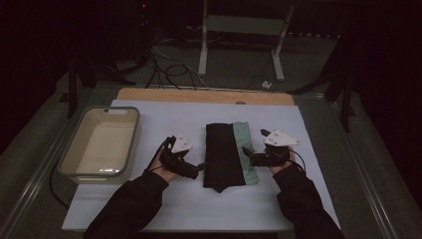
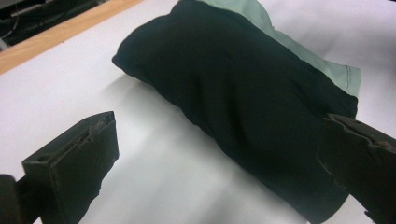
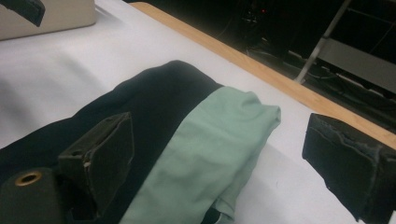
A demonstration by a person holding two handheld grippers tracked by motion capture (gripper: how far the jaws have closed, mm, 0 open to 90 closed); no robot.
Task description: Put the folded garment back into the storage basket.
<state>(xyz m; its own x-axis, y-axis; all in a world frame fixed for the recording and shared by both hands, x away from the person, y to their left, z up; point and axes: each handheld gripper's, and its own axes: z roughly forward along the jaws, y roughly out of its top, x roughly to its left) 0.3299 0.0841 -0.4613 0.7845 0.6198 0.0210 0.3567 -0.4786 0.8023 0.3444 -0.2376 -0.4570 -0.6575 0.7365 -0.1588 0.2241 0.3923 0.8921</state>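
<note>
Folded garment (image 1: 226,154) lies between both hand-held grippers.

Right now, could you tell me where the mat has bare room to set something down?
Free: the strip between the bin and the left gripper, and the mat beyond the folded cloth. Crowded: both cloth flanks, with the right gripper at its green edge.

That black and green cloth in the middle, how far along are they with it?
Done, it seems: the cloth lies folded into a narrow bundle on the white table cover. In hand: nothing is gripped; the left gripper and right gripper sit open at either side of it. Left: probably another fold, or lifting it away, perhaps into the bin at the left, though that is a guess.
</note>
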